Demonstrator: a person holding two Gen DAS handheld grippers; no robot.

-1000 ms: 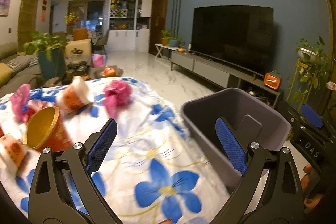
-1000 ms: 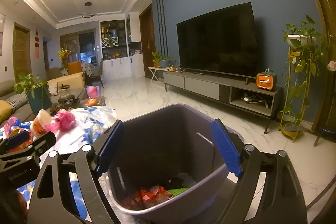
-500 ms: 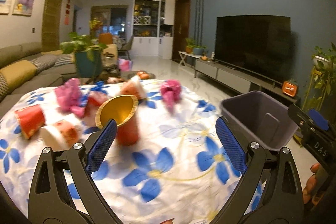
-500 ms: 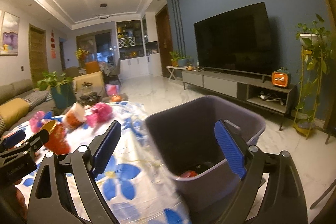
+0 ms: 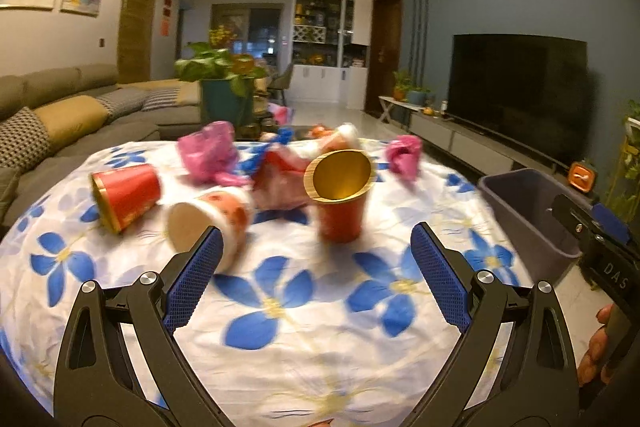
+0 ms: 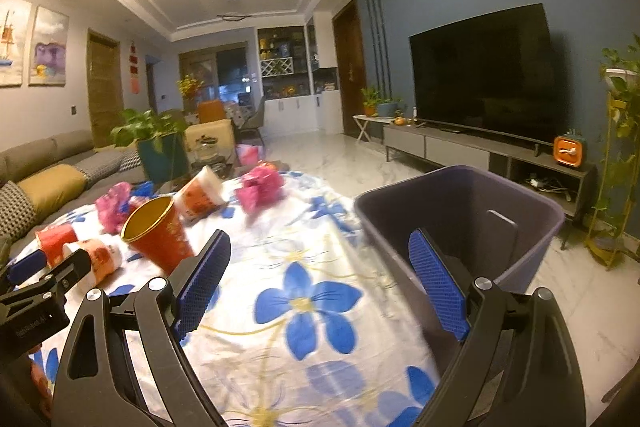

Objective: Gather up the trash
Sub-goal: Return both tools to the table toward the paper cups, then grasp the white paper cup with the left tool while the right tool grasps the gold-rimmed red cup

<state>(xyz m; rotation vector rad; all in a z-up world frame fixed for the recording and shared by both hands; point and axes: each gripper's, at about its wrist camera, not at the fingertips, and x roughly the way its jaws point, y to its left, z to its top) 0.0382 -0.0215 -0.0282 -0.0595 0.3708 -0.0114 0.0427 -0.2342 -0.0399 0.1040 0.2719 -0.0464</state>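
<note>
Both grippers stand wide with nothing between their blue pads: the left gripper [image 5: 316, 279] faces the litter, and the right gripper [image 6: 320, 279] straddles the near edge where cloth meets bin. Judging by the empty jaws, the step in hand is reaching for another piece of trash.

Taking the upright red paper cup [image 5: 342, 199] with its gold lining as the landmark: it stands at the middle of the table, and a toppled white-and-orange cup [image 5: 208, 219] lies just nearer and to its left, close ahead of the left gripper's left pad. Farther left lies a second red cup [image 5: 124, 195] on its side. Behind the landmark are crumpled pink wrappers [image 5: 212, 155], another pink wad [image 5: 404, 155] to its right, and more blurred scraps I cannot name. The grey trash bin [image 6: 460, 215] stands off the table's right edge, well to the right of the cup.

The next move, I judge, calls for lining the jaws around one cup's wall and closing gently, since thin paper would crush or roll away.

A wrinkled white tablecloth with blue flowers [image 5: 280, 307] covers the table. Beyond it are a grey sofa [image 5: 72, 107], a potted plant [image 5: 220, 67], a dark television [image 6: 480, 75] on a blue wall, and a marble floor [image 6: 340, 155].
</note>
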